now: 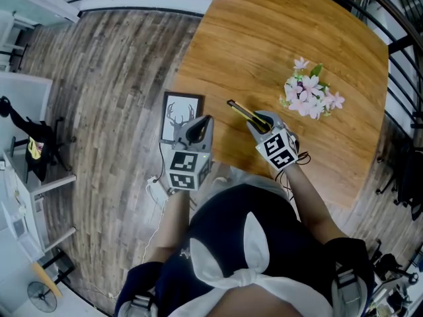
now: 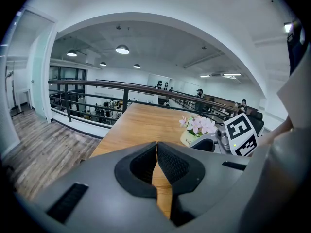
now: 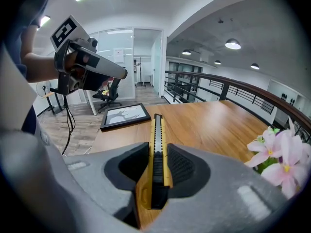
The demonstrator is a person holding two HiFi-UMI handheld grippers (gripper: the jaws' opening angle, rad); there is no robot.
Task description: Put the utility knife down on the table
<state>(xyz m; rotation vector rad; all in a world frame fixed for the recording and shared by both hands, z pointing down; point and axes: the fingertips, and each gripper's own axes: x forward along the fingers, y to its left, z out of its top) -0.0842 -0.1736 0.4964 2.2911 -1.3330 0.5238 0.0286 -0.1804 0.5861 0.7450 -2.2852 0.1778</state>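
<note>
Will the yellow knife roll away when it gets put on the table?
Probably not: the utility knife looks flat-sided and boxy, so it should lie still. It sticks straight out from the right gripper without drooping, so likely stiff.

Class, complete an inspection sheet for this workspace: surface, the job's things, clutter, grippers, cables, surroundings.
Surface: wooden table, warm brown grain.
Job's things: yellow-and-black utility knife, held over the table, not yet laid down.
Clutter: pot of pink flowers on the table; framed deer picture beside the table's left edge.
Grippers: right gripper shut on the utility knife; left gripper shut with nothing between its jaws, held near the table's edge.
Cables: white cable on the floor by the person.
Surroundings: plank floor; black railing beyond the table.
</note>
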